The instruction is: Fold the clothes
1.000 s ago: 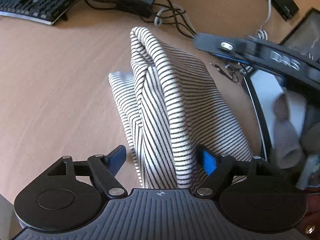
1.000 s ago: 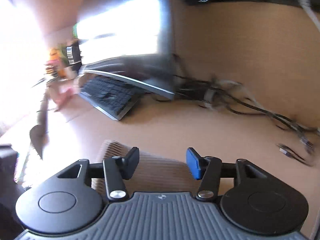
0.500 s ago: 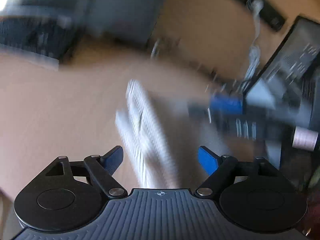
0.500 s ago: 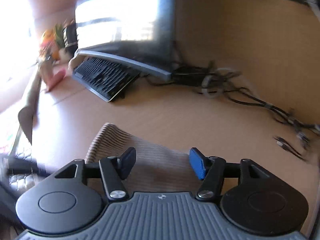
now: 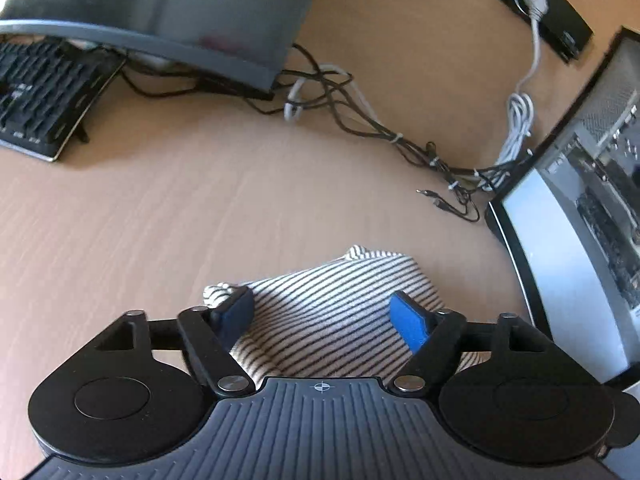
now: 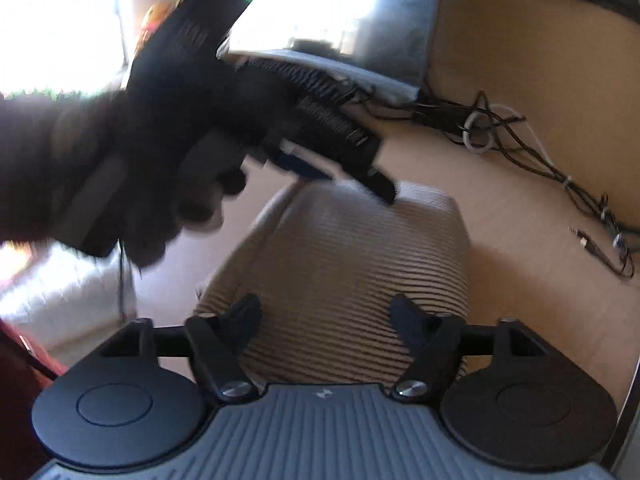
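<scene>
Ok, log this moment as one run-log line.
task: fold clothes | striped garment: folded, on desk | left gripper: open above it | right gripper: opening, nothing gripped

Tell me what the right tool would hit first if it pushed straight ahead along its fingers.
Most likely the folded striped garment, which lies on the desk directly ahead of the right tool, whose jaws are opening with nothing pinched. Depth is unclear, so contact distance is uncertain.

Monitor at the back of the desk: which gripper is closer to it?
Left. The left gripper is over the far end of the striped garment, toward the monitor. The right gripper, jaws opening above the cloth without pinching it, is at the near end.
</scene>
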`<state>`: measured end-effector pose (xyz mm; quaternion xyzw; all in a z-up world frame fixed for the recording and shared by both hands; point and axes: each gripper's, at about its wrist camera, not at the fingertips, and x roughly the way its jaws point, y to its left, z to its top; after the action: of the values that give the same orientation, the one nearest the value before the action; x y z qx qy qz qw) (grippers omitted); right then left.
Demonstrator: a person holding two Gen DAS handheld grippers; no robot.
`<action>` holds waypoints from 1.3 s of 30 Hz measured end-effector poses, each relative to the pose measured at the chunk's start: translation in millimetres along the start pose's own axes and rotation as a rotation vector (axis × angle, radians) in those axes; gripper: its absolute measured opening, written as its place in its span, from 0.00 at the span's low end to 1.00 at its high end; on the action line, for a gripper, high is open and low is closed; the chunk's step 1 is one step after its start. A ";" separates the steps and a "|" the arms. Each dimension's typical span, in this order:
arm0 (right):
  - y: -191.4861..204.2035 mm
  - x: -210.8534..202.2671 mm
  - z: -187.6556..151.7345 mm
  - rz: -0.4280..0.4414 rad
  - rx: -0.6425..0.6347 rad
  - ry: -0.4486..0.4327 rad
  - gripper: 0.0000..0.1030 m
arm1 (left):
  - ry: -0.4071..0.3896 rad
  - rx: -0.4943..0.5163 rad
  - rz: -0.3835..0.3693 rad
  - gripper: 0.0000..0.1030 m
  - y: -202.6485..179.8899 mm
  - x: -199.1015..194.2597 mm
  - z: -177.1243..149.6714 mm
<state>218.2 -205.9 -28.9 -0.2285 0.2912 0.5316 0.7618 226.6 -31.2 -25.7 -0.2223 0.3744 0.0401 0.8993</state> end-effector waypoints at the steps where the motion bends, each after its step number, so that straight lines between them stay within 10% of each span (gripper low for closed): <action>1: 5.0 4.2 -0.5 -0.009 -0.043 0.002 0.79 | -0.003 0.011 0.005 0.83 -2.0 0.8 -0.9; 13: 4.4 19.6 7.4 0.016 -0.119 0.018 0.81 | -0.023 0.023 0.022 0.85 -6.0 1.9 -2.2; 23: -47.9 -6.4 33.0 0.042 0.105 -0.074 0.82 | -0.066 -0.061 0.007 0.81 1.3 -34.4 -7.7; 28: -96.9 -14.3 39.3 -0.024 0.296 -0.116 0.42 | -0.076 -0.065 -0.092 0.71 -12.5 -70.8 -33.1; 39: -80.6 52.0 36.2 -0.025 0.324 0.010 0.49 | 0.008 0.009 -0.082 0.74 -29.3 -62.2 -67.3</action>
<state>315.3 -173.5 -35.2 -0.1089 0.3739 0.4670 0.7939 144.8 -80.5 -13.6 -0.2334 0.3688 0.0006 0.8997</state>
